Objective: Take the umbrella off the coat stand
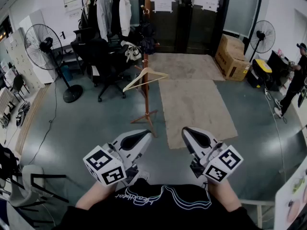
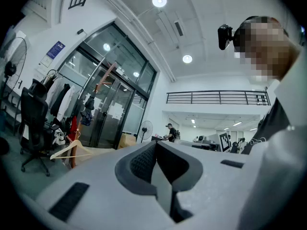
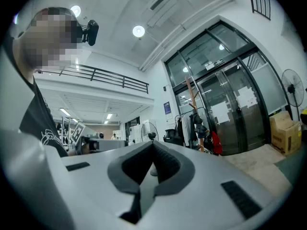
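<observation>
The wooden coat stand (image 1: 146,56) rises from the grey floor ahead of me, in front of the glass doors. A dark bundle (image 1: 147,36) hangs high on it, likely the umbrella, and a bare wooden hanger (image 1: 145,78) hangs lower down. The stand (image 2: 100,87) also shows far off in the left gripper view with a dark item (image 2: 88,113), and in the right gripper view (image 3: 192,97). My left gripper (image 1: 144,137) and right gripper (image 1: 188,132) are held close to my chest, both shut and empty, well short of the stand. Their jaws (image 2: 156,145) (image 3: 152,145) meet at the tips.
A standing fan (image 1: 45,47) and a black office chair (image 1: 103,61) are left of the stand, with a clothes rack (image 1: 108,8) behind. A beige mat (image 1: 194,99) lies right of it. Cardboard boxes (image 1: 232,56), another fan (image 1: 263,35) and a person (image 1: 292,80) are at the right.
</observation>
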